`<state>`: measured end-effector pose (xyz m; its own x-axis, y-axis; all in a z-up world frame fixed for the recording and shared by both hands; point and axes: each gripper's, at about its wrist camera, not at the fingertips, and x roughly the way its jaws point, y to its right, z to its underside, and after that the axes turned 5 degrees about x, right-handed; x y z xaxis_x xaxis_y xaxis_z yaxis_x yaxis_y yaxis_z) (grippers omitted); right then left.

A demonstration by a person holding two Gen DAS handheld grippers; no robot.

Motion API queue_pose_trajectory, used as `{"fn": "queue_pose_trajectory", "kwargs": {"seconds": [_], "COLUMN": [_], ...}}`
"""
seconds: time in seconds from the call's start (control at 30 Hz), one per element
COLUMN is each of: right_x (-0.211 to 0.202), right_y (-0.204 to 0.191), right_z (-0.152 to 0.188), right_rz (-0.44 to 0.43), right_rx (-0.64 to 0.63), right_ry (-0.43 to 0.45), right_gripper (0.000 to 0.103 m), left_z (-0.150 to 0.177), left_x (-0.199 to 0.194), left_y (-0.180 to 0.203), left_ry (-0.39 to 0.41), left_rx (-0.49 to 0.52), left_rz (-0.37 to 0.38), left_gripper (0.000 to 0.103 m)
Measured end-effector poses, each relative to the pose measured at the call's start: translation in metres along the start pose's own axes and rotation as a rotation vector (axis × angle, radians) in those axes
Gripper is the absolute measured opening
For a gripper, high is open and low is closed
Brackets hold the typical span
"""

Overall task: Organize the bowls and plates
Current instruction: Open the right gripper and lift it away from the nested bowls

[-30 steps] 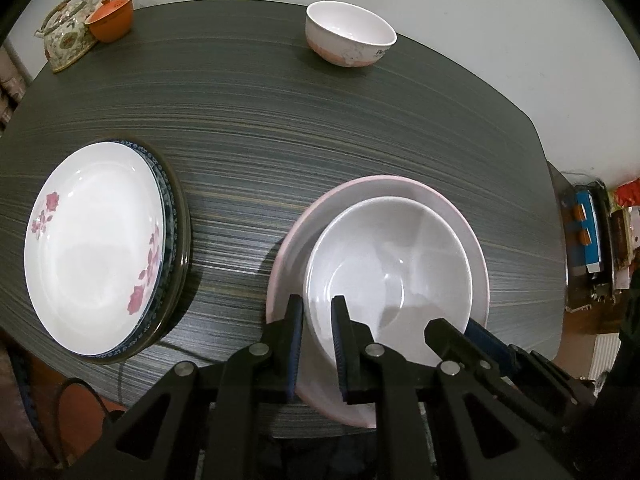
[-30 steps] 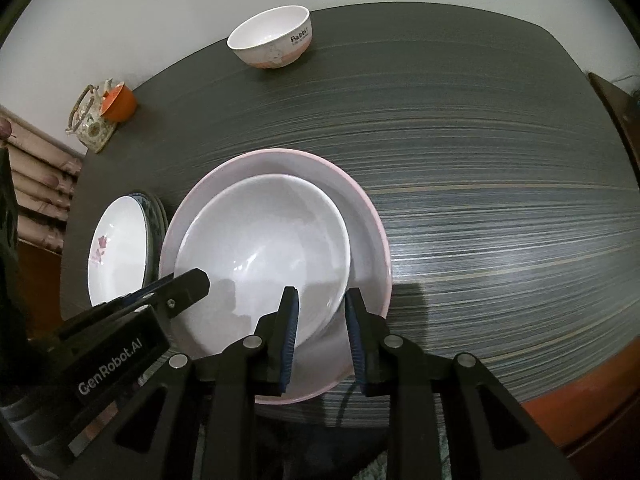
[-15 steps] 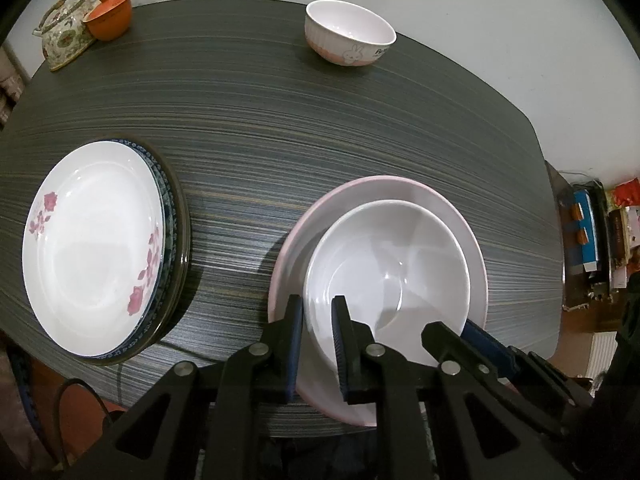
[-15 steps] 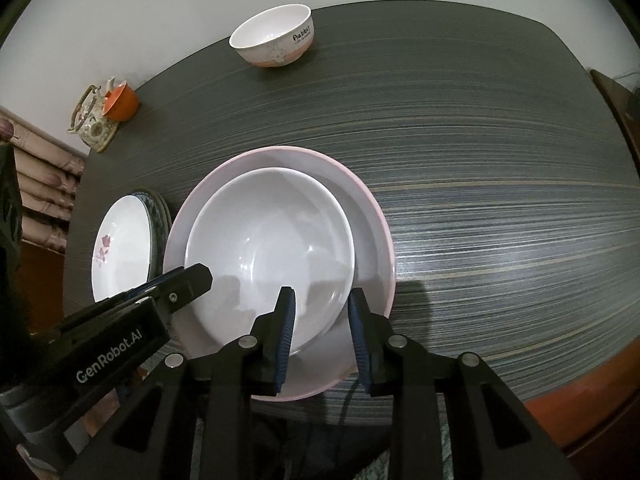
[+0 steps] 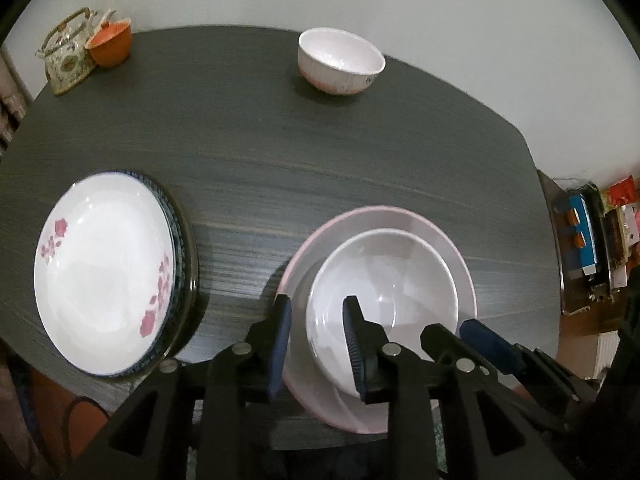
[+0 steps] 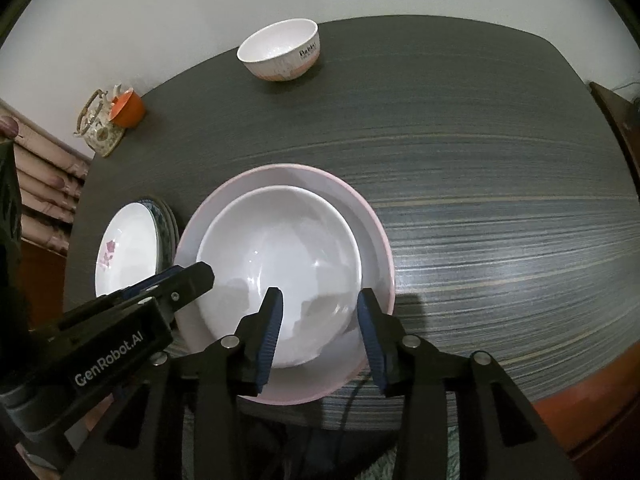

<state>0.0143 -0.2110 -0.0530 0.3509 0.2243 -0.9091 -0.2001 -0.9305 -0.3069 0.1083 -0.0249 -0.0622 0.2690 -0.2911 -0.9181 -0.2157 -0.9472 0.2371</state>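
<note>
A large white bowl (image 5: pixel 384 280) (image 6: pixel 280 264) sits inside a wider pink-rimmed bowl (image 5: pixel 460 264) (image 6: pixel 376 248) near the table's front edge. My left gripper (image 5: pixel 316 336) is open over the white bowl's left rim, holding nothing. My right gripper (image 6: pixel 320 328) is open over the bowl's near right rim, holding nothing. A flowered white plate (image 5: pixel 104 268) (image 6: pixel 124 252) lies on a stack of blue-rimmed plates at the left. A small white and pink bowl (image 5: pixel 340 60) (image 6: pixel 280 50) stands at the far edge.
A patterned teapot (image 5: pixel 66 56) (image 6: pixel 98 128) and an orange cup (image 5: pixel 110 42) (image 6: pixel 128 108) stand at the far left corner of the dark table (image 5: pixel 280 160). Shelves with clutter (image 5: pixel 592 248) stand to the right of the table.
Both grippers have opened and let go of the white bowl's rim. Both have pulled back a little; the bowls sit still on the table.
</note>
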Motion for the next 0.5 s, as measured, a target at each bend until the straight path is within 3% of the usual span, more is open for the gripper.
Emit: {"fn": "queue_pose_trajectory", "kwargs": {"seconds": [0.17, 0.5], "right_x": [-0.001, -0.005], "right_y": [0.003, 0.009], "right_z": [-0.004, -0.023], "right_rz": [-0.022, -0.035], "right_rx": [0.017, 0.026], "right_ry": [0.015, 0.054], "right_gripper": [0.041, 0.045], "left_z": [-0.005, -0.021], "left_x": [-0.006, -0.01], "left_y": [-0.004, -0.03], "left_ry": [0.033, 0.064], "left_rx": [-0.005, -0.05], "left_rz": [0.002, -0.049], "left_gripper": [0.035, 0.039]}}
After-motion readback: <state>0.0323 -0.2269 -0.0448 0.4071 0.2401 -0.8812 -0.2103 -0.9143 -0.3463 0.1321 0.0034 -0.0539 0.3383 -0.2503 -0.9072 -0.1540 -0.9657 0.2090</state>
